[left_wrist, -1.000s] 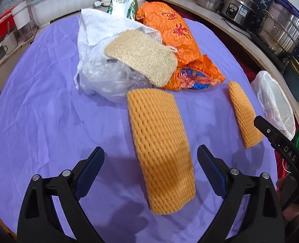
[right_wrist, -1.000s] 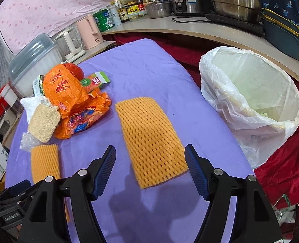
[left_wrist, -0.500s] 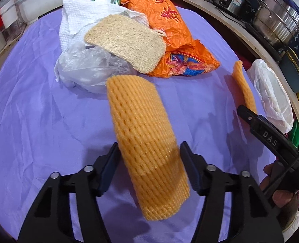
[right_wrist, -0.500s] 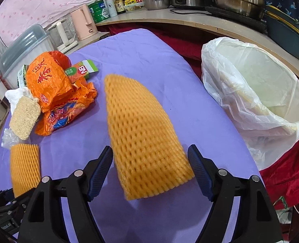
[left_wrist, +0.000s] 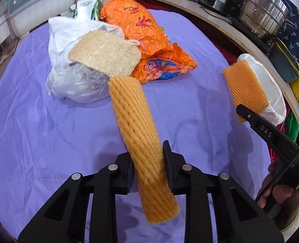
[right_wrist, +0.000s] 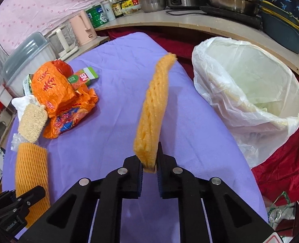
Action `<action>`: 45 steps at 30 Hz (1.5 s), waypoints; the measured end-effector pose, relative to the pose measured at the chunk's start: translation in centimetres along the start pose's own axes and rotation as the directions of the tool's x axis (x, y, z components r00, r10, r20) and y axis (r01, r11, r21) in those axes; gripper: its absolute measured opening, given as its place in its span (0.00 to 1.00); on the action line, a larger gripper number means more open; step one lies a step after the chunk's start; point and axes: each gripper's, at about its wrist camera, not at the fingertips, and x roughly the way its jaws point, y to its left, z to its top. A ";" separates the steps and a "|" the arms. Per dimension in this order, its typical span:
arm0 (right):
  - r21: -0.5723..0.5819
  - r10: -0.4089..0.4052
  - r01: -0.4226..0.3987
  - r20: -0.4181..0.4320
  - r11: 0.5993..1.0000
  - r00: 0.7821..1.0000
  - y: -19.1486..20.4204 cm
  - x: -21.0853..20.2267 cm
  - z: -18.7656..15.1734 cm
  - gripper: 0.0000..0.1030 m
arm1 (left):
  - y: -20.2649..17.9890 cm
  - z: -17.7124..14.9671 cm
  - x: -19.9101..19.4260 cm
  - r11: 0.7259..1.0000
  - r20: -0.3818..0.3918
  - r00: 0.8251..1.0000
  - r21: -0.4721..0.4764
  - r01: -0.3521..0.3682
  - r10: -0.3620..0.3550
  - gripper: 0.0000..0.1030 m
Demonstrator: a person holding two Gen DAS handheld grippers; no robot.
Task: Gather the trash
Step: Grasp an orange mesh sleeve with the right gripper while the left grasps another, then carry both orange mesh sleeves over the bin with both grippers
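Observation:
My left gripper [left_wrist: 147,168] is shut on an orange foam fruit net [left_wrist: 137,129], squeezed into a roll and held above the purple tablecloth [left_wrist: 48,133]. My right gripper [right_wrist: 149,172] is shut on a second orange foam net [right_wrist: 152,109], pinched flat and standing up off the cloth. Each net shows in the other view too: the right one [left_wrist: 245,89] and the left one [right_wrist: 31,170]. A bin lined with a white bag [right_wrist: 250,93] stands open just right of the table.
A pile lies at the table's far left: orange snack bags [left_wrist: 141,30], a loofah pad [left_wrist: 105,54], clear plastic [left_wrist: 76,81], a white towel [left_wrist: 58,34], a green carton [right_wrist: 83,78]. Pots and bottles line the counter [right_wrist: 189,20] behind.
Both grippers have closed on their foam nets and lifted them off the cloth. The nets, flat on the table a second ago, are now squeezed narrow between the fingers.

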 end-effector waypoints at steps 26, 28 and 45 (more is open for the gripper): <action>0.082 -0.008 -0.008 0.190 0.997 0.982 -6.1 -11.0 2.1 0.10 | -12.2 4.0 -5.9 0.974 0.143 0.978 0.188 0.125 -0.154 0.23; 0.099 -0.027 0.008 0.195 0.995 0.980 -7.2 -11.2 2.2 0.10 | -13.5 4.4 -5.8 0.968 0.139 0.975 0.206 0.142 -0.173 0.23; 0.253 -0.135 0.090 0.166 0.963 0.977 -16.4 -10.2 2.1 0.10 | -24.7 8.1 -2.2 0.893 0.029 0.939 0.319 0.317 -0.344 0.23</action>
